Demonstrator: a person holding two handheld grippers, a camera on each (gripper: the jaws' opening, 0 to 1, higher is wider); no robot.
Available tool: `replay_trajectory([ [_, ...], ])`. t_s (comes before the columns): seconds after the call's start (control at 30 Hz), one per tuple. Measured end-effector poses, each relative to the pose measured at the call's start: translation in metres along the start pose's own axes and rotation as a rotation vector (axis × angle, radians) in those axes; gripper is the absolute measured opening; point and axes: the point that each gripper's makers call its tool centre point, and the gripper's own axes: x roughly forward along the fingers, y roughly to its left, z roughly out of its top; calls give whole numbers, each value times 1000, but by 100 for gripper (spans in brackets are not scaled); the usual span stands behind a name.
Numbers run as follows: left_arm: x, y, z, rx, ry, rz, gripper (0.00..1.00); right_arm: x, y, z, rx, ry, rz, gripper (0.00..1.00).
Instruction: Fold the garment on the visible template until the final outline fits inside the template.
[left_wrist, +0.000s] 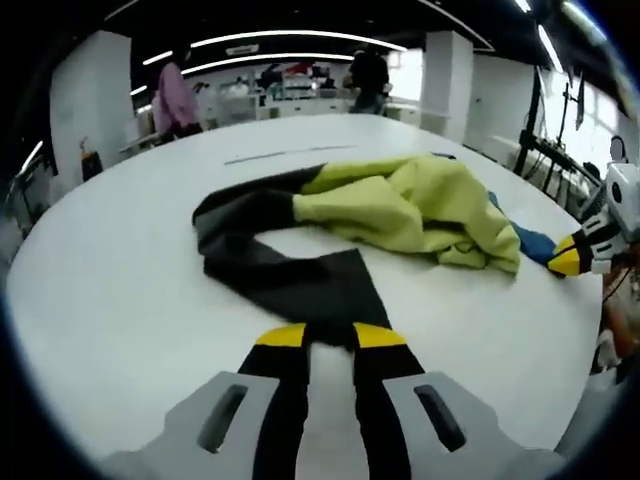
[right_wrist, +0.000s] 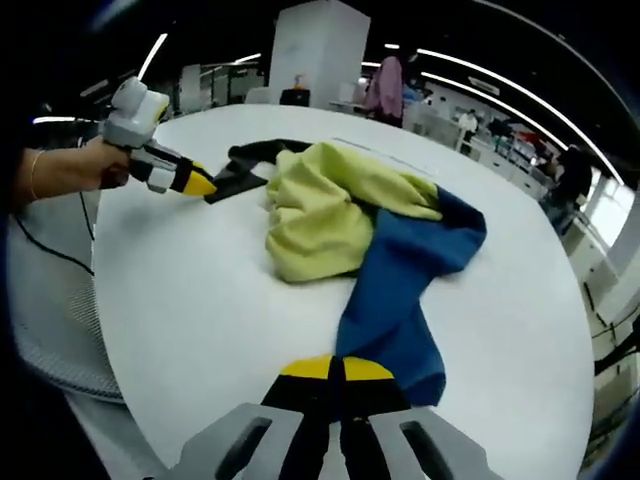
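At garment (left_wrist: 380, 205) ends, both tools clamped.

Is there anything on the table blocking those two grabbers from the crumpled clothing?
Nothing visible does. The left gripper is already at the garment's dark end, and the right gripper at its blue end, on the white table.

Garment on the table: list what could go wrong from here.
1. The garment lies bunched; its yellow-green part is heaped in the middle, so pulling the ends may tighten the tangle rather than spread it.
2. The left gripper pinches the dark end, the right gripper the blue end; either thin grip might slip.
3. The blue end sits near the table edge and could drag off.
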Motion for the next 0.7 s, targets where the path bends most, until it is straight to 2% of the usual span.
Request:
replay_trajectory([
  [0.1,-2,6,-1,-14,5,9,2,-3,-4,6,30,-24,1,0],
  [0.27,-12,22,1,-84,-7,27,1,-12,-20,16,83,-62,-20,0],
  [0.43,-30,52,9,-105,-22,77,1,-24,-41,29,161,-109,-31,0],
  [0.53,-42,71,13,-101,-26,118,1,-30,-56,33,195,-101,-38,0],
  [0.7,-60,105,19,-95,-37,191,1,-41,-82,45,268,-136,-66,0],
])
